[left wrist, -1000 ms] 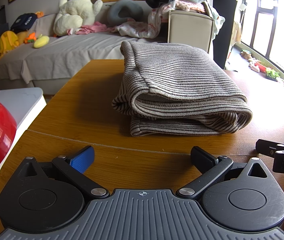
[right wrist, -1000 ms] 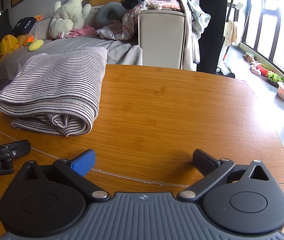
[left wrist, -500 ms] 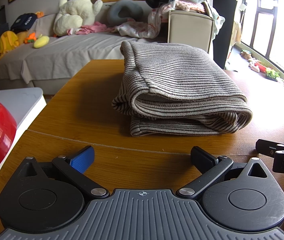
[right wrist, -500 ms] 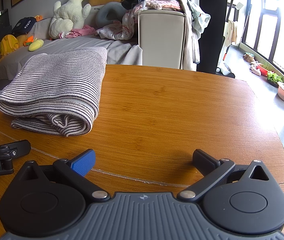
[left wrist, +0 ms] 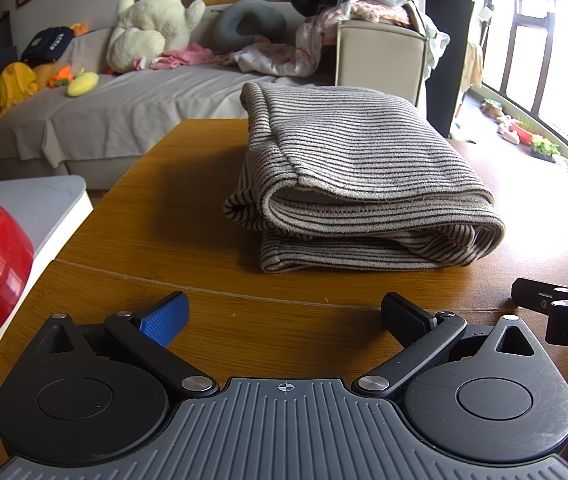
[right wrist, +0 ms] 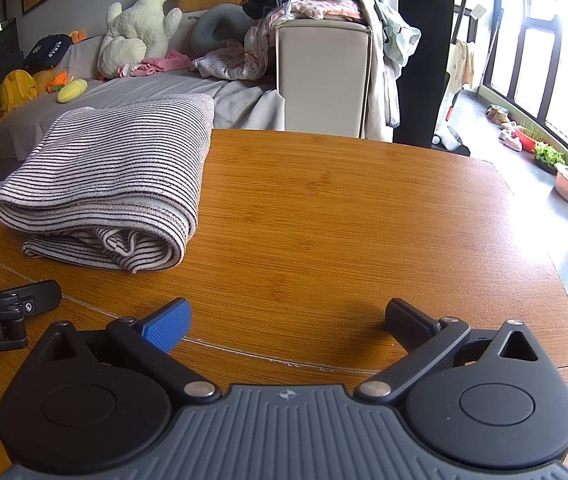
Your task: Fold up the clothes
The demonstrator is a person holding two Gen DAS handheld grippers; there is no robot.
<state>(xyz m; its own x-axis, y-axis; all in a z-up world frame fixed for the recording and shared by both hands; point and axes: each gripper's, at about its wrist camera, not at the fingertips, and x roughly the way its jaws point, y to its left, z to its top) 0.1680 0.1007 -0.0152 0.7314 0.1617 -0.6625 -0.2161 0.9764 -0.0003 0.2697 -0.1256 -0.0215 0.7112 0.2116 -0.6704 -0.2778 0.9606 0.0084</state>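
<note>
Lying on the wooden tabletop (left wrist: 188, 216), the striped garment (left wrist: 355, 176) is folded into a thick rectangular bundle with its long axis running away from both cameras toward the far edge. In the left wrist view the bundle sits directly ahead of the left gripper (left wrist: 284, 314) and slightly to the right of its centre line, with a strip of bare wood between the near folded edge and the fingertips. In the right wrist view the same bundle (right wrist: 112, 176) lies ahead and well to the left of the right gripper (right wrist: 287, 318), whose fingers face bare tabletop. The left gripper is judged the nearer and better aligned of the two.

Both grippers are held low and level over the near part of the tabletop, side by side, pointing forward. Both have their fingers spread wide apart and hold nothing. The blue pad (left wrist: 166, 318) and the black pad (left wrist: 403, 314) of the left gripper frame only wood.

The near end of the bundle shows rolled, stacked layers; the fold appears complete or close to it
</note>
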